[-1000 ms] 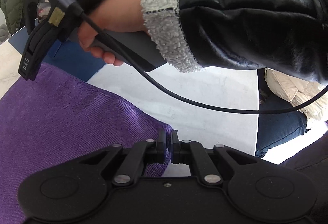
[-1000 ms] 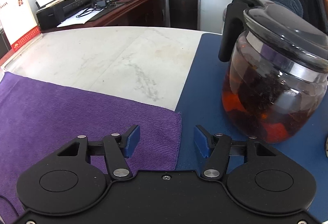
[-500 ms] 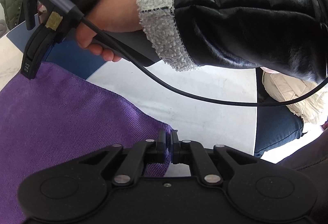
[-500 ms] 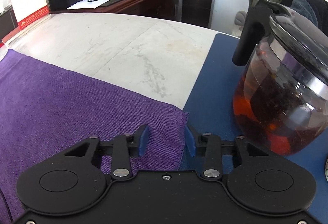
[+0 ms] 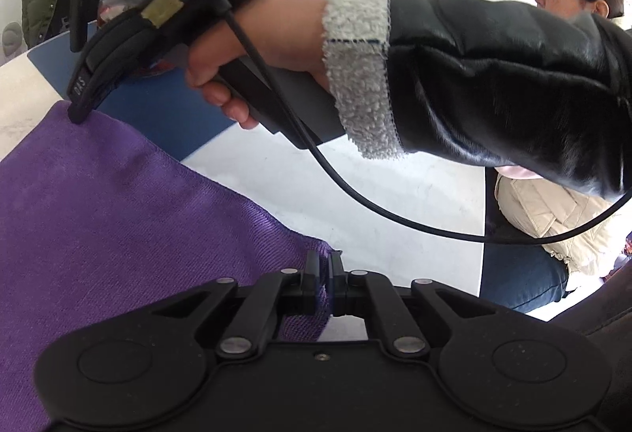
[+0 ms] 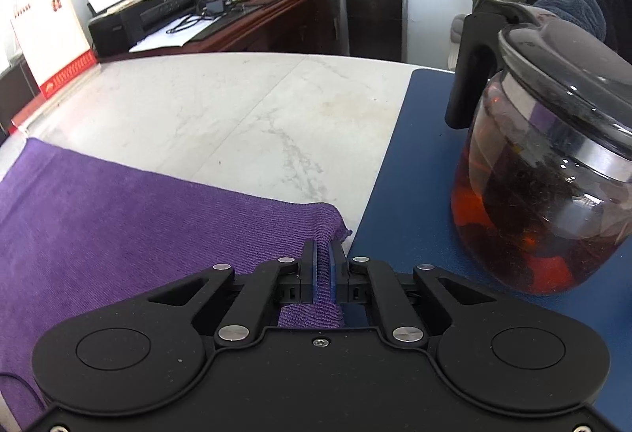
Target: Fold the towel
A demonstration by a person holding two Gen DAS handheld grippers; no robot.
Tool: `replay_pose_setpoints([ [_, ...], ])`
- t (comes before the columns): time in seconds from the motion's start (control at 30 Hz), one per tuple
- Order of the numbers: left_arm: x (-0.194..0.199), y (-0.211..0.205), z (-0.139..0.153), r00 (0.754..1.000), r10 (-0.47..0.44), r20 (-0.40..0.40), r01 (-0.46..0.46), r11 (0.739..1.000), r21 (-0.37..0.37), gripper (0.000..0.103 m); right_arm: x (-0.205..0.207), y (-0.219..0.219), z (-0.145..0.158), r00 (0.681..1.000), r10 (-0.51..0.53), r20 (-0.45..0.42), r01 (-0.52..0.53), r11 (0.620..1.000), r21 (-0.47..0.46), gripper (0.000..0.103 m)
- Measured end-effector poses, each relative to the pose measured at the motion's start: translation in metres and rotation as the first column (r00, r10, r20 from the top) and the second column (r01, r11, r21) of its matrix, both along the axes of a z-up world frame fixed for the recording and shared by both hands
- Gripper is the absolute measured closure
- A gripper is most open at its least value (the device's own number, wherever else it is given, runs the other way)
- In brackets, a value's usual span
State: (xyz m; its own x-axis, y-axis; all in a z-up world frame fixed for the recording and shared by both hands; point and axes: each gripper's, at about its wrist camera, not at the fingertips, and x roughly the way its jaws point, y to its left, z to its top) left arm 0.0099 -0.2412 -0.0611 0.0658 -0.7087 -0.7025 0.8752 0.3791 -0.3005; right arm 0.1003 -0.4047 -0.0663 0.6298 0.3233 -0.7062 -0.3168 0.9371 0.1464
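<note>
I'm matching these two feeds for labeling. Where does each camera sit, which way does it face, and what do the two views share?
Left wrist: on the left gripper, looking down along its fingers at the purple towel; the right hand and right gripper show.
Right wrist: on the right gripper, facing the marble table and teapot; only its own fingers show.
Shared: the towel, each gripper shut on a corner, and the blue mat.

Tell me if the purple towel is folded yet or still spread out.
Spread, not yet folded: the purple towel lies flat in one layer on the table, with only the corner at the right gripper bunched.
</note>
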Motion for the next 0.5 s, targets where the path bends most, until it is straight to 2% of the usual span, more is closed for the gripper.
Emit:
replay_pose_setpoints([
  [0.37, -0.014, 0.035, 0.016, 0.996, 0.092, 0.008, -0.092, 0.994, -0.055, 0.100, -0.012, 0.001, 0.015, 0.999, -0.018, 0.039, 0.016, 0.998, 0.054, 0.098],
  [0.5, -0.018, 0.055, 0.027, 0.989, 0.148, -0.027, -0.150, 0.984, -0.095, 0.100, -0.016, 0.004, 0.020, 0.999, -0.022, 0.045, 0.019, 0.997, 0.072, 0.098],
])
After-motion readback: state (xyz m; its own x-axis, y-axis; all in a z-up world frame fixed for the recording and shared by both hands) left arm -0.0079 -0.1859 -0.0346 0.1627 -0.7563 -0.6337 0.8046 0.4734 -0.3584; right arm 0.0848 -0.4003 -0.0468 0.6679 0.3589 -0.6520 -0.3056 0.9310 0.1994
